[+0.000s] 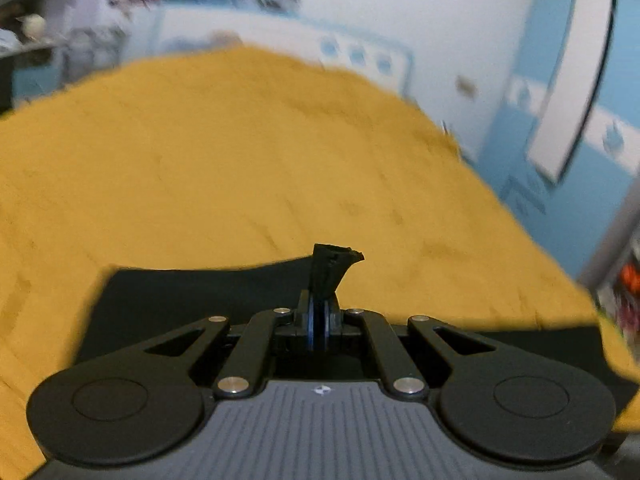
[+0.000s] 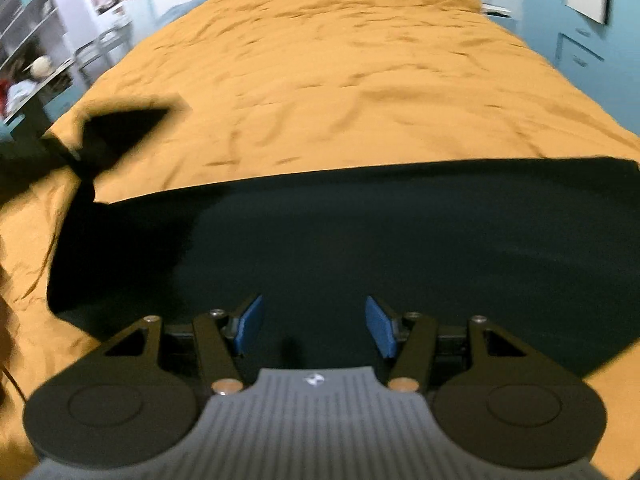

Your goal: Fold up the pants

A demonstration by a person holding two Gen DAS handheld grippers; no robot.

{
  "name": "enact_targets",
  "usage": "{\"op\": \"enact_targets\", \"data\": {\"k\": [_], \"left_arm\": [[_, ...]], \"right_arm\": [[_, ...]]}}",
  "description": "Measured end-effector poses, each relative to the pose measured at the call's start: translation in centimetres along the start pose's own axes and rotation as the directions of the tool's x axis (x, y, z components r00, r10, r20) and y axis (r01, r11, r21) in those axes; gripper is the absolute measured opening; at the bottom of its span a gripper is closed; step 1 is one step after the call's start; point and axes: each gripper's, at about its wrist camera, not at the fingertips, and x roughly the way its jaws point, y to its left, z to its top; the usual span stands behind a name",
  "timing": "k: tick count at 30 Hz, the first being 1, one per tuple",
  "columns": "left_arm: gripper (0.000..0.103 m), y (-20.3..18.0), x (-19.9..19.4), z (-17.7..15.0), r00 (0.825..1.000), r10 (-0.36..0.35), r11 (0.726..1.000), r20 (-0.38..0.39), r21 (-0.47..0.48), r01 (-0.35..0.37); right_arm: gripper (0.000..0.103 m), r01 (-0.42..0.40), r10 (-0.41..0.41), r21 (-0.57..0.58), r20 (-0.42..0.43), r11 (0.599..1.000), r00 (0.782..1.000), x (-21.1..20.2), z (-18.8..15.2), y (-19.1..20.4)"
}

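Your left gripper [image 1: 319, 320] is pinched tight on the pants [image 2: 340, 248]: blue pads pressed together w/ a small bunched tuft of black fabric sticking up between and above them. In the left wrist view the rest of the black cloth spreads out flat just below and behind the fingers, over the mustard-yellow bedspread [image 1: 220, 152].

Your right gripper [image 2: 315, 326] is spread wide, nothing between the blue pads [image 2: 251, 324]; it hangs over the middle of the pants, whether touching the cloth or not, can't tell.

The pants lie across the near end of the bed as a broad dark band, far edge running roughly straight left to right. At the left end, in the right wrist view, a corner of black fabric is lifted clear of the bedspread and looks folded into a triangle shape; the frame is blurred there, so exact grip isn't readable from that side.

Bg: blue and white walls, a shelf unit [image 2: 28, 60] off left, blurry.
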Motion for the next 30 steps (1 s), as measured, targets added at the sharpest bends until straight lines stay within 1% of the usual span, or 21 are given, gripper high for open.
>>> {"op": "enact_targets", "data": {"k": [1, 2, 3, 4, 5, 7, 8, 10, 11, 12, 14, 15, 16, 18, 20, 21, 22, 23, 24, 26, 30], "left_arm": [[0.005, -0.9, 1.0, -1.0, 0.999, -0.007, 1.000, -0.040, 0.011, 0.008], [0.009, -1.8, 2.1, -2.1, 0.996, -0.005, 1.000, -0.093, 0.024, 0.007], [0.010, -2.3, 3.1, -2.7, 0.990, 0.010, 0.999, -0.143, 0.040, -0.005], [0.013, -2.6, 3.6, -3.4, 0.984, 0.022, 0.999, -0.179, 0.051, -0.013], [0.018, -2.7, 3.7, -4.1, 0.979, 0.015, 0.998, -0.205, 0.066, -0.001], [0.020, -2.5, 2.7, -5.0, 0.978, -0.024, 0.995, -0.208, 0.086, 0.043], [0.020, -2.3, 2.1, -5.0, 0.974, -0.058, 0.992, -0.220, 0.093, 0.080], [0.024, -1.6, 1.4, -4.4, 0.948, -0.143, 0.982, -0.285, 0.082, 0.173], [0.025, -1.0, 0.5, -4.1, 0.943, -0.170, 0.977, -0.285, 0.074, 0.198], [0.026, -0.5, -0.6, -4.1, 0.946, -0.177, 0.975, -0.271, 0.082, 0.206], [0.031, 0.9, -2.2, -3.3, 0.964, -0.145, 0.979, -0.225, 0.109, 0.172], [0.032, 1.8, -2.7, -2.6, 0.974, -0.112, 0.986, -0.199, 0.102, 0.134], [0.034, 3.2, -3.3, -2.2, 0.980, -0.085, 0.992, -0.178, 0.080, 0.100], [0.037, 6.4, -3.9, -1.0, 0.989, -0.023, 1.000, -0.145, -0.005, 0.023], [0.039, 9.3, -3.8, 0.1, 0.990, 0.072, 0.995, -0.124, -0.064, -0.081], [0.040, 10.3, -3.8, 0.4, 0.984, 0.142, 0.986, -0.105, -0.077, -0.150], [0.041, 11.2, -3.8, 0.6, 0.977, 0.194, 0.976, -0.091, -0.083, -0.201], [0.041, 11.6, -3.6, 0.7, 0.971, 0.223, 0.969, -0.090, -0.084, -0.231], [0.041, 12.1, -3.4, 0.8, 0.967, 0.235, 0.965, -0.098, -0.091, -0.244], [0.041, 12.3, -3.0, 0.7, 0.967, 0.236, 0.963, -0.099, -0.109, -0.246], [0.041, 10.8, -2.1, 0.6, 0.971, 0.215, 0.969, -0.103, -0.099, -0.225]], "right_arm": [[0.053, 0.009, -0.009, 0.012, 0.002, 1.000, 1.000, -0.3, -0.1, -1.0], [0.053, 0.018, -0.018, 0.024, 0.003, 1.000, 1.000, -0.5, -0.2, -1.9], [0.053, 0.025, -0.025, 0.034, 0.003, 0.999, 1.000, -0.8, -0.4, -2.6], [0.053, 0.030, -0.030, 0.040, 0.002, 0.999, 1.000, -0.9, -0.3, -3.1], [0.053, 0.034, -0.034, 0.044, 0.002, 0.998, 0.999, -1.0, -0.4, -3.6], [0.053, 0.038, -0.039, 0.051, 0.005, 0.998, 0.999, -1.2, -0.6, -4.4], [0.053, 0.039, -0.039, 0.056, 0.006, 0.998, 0.999, -1.1, -0.6, -4.7], [0.053, 0.035, -0.036, 0.072, 0.005, 0.997, 0.999, -0.7, -0.6, -4.8], [0.053, 0.030, -0.031, 0.079, 0.004, 0.996, 1.000, -0.7, -0.7, -4.8], [0.053, 0.025, -0.025, 0.084, 0.006, 0.996, 1.000, -0.7, -0.8, -4.8], [0.053, 0.022, -0.022, 0.084, 0.010, 0.996, 1.000, -0.7, -0.8, -4.6], [0.053, 0.023, -0.024, 0.086, 0.013, 0.996, 1.000, -0.8, -0.9, -4.8], [0.053, 0.026, -0.028, 0.090, 0.016, 0.996, 0.999, -1.0, -1.0, -5.1], [0.053, 0.037, -0.040, 0.105, 0.026, 0.994, 0.999, -1.3, -1.1, -5.9], [0.053, 0.053, -0.058, 0.122, 0.038, 0.991, 0.998, -1.8, -1.2, -7.0], [0.053, 0.063, -0.069, 0.129, 0.046, 0.990, 0.997, -2.2, -1.4, -7.7], [0.053, 0.077, -0.085, 0.136, 0.052, 0.988, 0.995, -2.4, -1.4, -8.3], [0.053, 0.095, -0.104, 0.145, 0.057, 0.985, 0.993, -2.7, -1.5, -9.2], [0.053, 0.117, -0.128, 0.158, 0.063, 0.980, 0.990, -3.1, -1.7, -10.3], [0.053, 0.158, -0.174, 0.187, 0.070, 0.970, 0.982, -3.8, -1.9, -12.4], [0.054, 0.242, -0.271, 0.272, 0.076, 0.931, 0.960, -5.4, -2.5, -17.1]]}}
